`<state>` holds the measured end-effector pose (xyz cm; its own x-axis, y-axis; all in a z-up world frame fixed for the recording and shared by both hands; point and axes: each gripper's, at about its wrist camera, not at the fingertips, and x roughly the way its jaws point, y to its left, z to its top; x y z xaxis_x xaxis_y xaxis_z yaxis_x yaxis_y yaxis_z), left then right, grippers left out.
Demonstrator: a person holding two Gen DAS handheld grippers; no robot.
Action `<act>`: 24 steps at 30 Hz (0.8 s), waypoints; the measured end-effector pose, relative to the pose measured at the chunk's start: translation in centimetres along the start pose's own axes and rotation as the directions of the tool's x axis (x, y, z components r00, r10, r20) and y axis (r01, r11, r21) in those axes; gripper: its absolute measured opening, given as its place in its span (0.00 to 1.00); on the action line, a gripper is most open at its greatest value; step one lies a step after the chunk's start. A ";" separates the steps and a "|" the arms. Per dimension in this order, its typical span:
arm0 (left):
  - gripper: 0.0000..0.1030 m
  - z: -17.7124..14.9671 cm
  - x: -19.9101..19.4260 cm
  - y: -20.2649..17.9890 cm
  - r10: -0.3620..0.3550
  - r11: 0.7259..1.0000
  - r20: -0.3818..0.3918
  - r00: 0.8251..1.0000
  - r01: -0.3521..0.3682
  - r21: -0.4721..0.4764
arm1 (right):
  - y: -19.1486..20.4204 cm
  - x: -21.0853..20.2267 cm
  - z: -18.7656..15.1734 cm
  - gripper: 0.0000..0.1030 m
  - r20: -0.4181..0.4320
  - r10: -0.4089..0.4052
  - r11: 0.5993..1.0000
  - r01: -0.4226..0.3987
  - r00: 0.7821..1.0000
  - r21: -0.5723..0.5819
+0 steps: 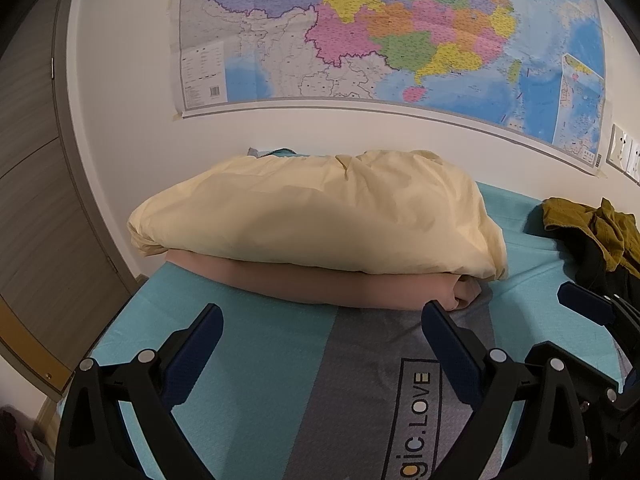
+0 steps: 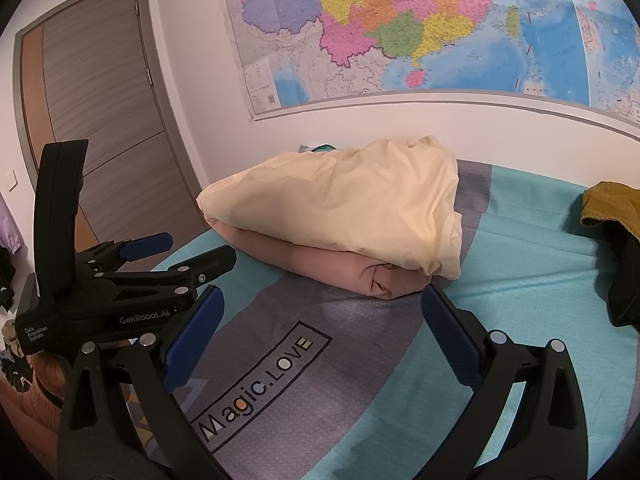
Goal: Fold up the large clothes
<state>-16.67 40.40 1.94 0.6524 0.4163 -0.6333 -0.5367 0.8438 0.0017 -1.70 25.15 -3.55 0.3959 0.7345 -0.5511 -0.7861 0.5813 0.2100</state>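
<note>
Hovering open and empty over the bed (image 1: 256, 356): left claw (image 1: 322, 320) and right claw (image 2: 320, 304), jaws spread wide, nothing gripped, with the folded cream garment (image 1: 320, 216) stacked on a folded pink garment (image 1: 304, 280) mid-frame and an unfolded mustard garment (image 1: 592, 224) plus something dark at the right edge. Likely risk: reaching across toward the mustard piece could snag the cream top layer and slide it off the pink one, since it overhangs loosely. Hard to make out: dark item under the mustard cloth cut off by frame edge, stack's far side hidden, teal scrap behind it unidentifiable.
</note>
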 end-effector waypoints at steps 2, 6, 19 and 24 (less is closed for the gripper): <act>0.93 0.0 0.0 0.0 0.001 1.000 0.001 1.000 -0.001 0.000 | 0.0 -0.1 0.0 0.94 0.003 -0.002 1.000 0.002 1.000 0.000; 0.93 0.0 0.0 0.0 0.000 1.000 -0.001 1.000 0.000 -0.001 | 0.0 -0.1 0.0 0.94 0.005 0.001 1.000 -0.001 1.000 -0.001; 0.93 -0.1 -0.2 -0.1 -0.002 1.000 0.000 1.000 0.002 0.002 | 0.1 -0.1 -0.1 0.94 0.000 0.003 1.000 -0.003 1.000 -0.002; 0.93 -0.2 -0.4 -0.1 -0.004 1.000 0.001 1.000 0.004 0.000 | 0.2 -0.2 -0.2 0.94 0.001 0.002 1.000 -0.002 1.000 -0.004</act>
<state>-16.95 40.12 2.03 0.6550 0.4134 -0.6325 -0.5340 0.8455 -0.0004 -2.02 25.09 -3.56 0.3951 0.7359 -0.5498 -0.7889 0.5785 0.2074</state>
